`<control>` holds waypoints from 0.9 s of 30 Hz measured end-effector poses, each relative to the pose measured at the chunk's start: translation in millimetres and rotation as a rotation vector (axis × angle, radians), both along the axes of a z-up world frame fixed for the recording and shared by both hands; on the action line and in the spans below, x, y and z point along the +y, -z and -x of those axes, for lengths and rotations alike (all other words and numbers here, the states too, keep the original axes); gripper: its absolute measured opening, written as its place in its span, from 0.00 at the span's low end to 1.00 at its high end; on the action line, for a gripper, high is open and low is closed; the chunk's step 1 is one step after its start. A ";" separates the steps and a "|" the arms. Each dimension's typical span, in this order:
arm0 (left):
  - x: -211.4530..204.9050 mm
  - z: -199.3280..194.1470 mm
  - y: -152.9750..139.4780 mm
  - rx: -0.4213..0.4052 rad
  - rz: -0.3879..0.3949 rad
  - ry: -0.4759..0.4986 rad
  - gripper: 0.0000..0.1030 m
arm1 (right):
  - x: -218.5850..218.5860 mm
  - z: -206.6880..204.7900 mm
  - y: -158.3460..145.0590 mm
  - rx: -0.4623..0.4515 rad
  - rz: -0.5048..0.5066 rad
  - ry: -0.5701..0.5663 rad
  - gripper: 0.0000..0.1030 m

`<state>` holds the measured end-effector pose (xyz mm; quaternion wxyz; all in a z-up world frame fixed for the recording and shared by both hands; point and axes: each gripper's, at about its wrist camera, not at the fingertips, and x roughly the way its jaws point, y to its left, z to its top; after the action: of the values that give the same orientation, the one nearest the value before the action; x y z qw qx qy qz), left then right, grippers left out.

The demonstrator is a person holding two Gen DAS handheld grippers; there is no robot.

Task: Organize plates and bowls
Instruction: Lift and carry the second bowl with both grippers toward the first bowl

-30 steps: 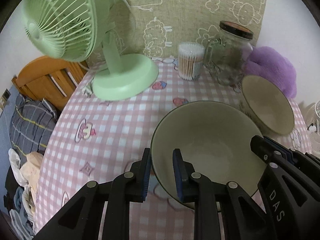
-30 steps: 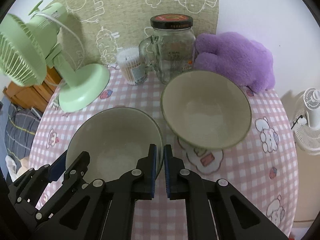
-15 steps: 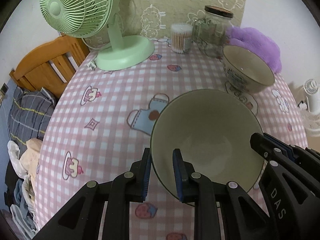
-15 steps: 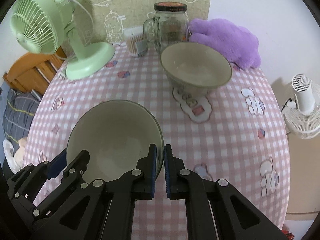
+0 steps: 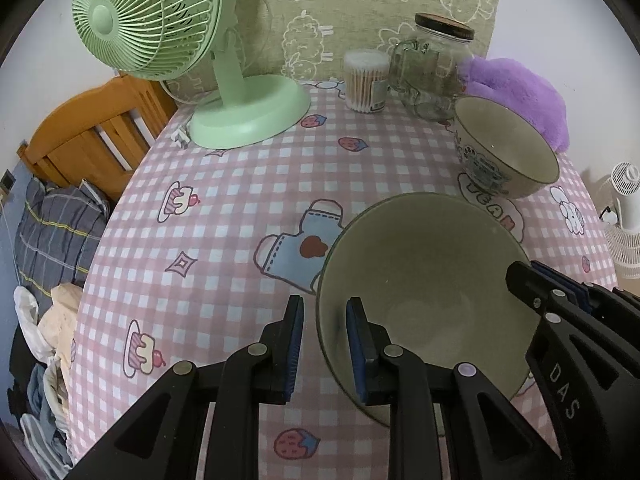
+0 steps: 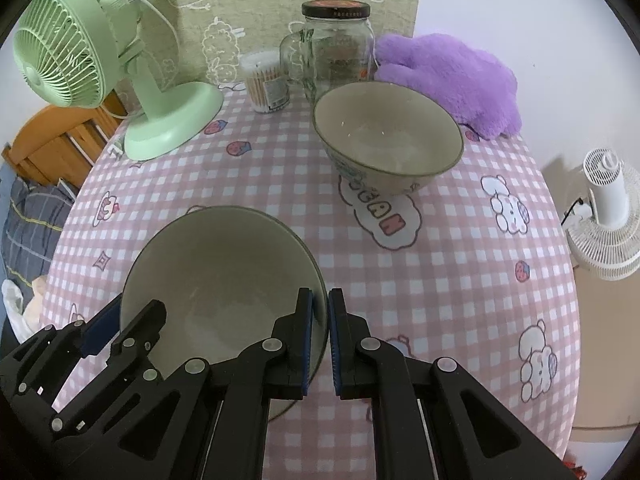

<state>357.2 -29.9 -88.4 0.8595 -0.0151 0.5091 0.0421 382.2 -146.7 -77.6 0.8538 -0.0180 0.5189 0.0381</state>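
Observation:
A large beige bowl [image 5: 424, 280] [image 6: 224, 276] is held between both grippers above the pink checked table. My left gripper [image 5: 322, 344] straddles its left rim, one finger inside and one outside, with a visible gap to the outer finger. My right gripper [image 6: 320, 332] is shut on its right rim. A second beige bowl [image 5: 504, 146] [image 6: 386, 134] with a printed side stands on the table at the back right, beyond the held one.
A green desk fan [image 5: 224, 60] [image 6: 100, 64] stands at the back left. A tub of cotton swabs [image 5: 366, 80], a glass jar [image 6: 336, 44] and a purple plush [image 6: 452, 80] line the back. A white fan [image 6: 608, 216] stands off the table's right edge.
The held bowl and both grippers have pulled back and up from the second bowl. The left gripper's outer finger now stands farther from the rim.

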 end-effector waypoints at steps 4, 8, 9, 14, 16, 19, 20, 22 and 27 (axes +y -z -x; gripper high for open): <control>-4.3 -1.3 -1.0 -0.005 -0.011 0.012 0.13 | 0.9 -5.1 0.6 -0.011 0.005 -0.028 0.12; -7.2 -1.3 -1.7 0.004 -0.024 -0.001 0.12 | -1.4 -4.8 0.1 0.001 -0.004 -0.034 0.12; -8.0 -0.5 -2.7 0.004 -0.027 0.000 0.12 | -1.5 -4.1 0.0 0.002 -0.004 -0.035 0.12; -13.9 8.4 -14.1 -0.014 -0.044 0.014 0.12 | -6.7 5.0 -6.5 -0.001 -0.024 -0.027 0.12; -15.2 14.6 -20.2 -0.024 -0.043 0.016 0.12 | -8.0 10.8 -12.3 -0.011 -0.029 -0.022 0.12; -15.8 22.8 -29.1 -0.036 -0.040 0.020 0.12 | -9.0 21.6 -22.5 -0.027 -0.032 -0.013 0.12; -16.2 26.9 -32.6 -0.041 -0.039 0.024 0.12 | -9.2 25.4 -25.6 -0.032 -0.033 -0.009 0.12; -16.0 35.1 -38.6 -0.052 -0.035 0.029 0.12 | -9.3 35.7 -33.4 -0.045 -0.034 0.002 0.12; -11.0 61.0 -53.8 -0.084 -0.018 0.055 0.12 | -5.1 62.4 -50.6 -0.074 -0.026 0.027 0.12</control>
<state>296.2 -40.9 -34.7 0.8810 0.0048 0.4726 0.0224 319.8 -151.8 -27.0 0.8731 -0.0014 0.4865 0.0325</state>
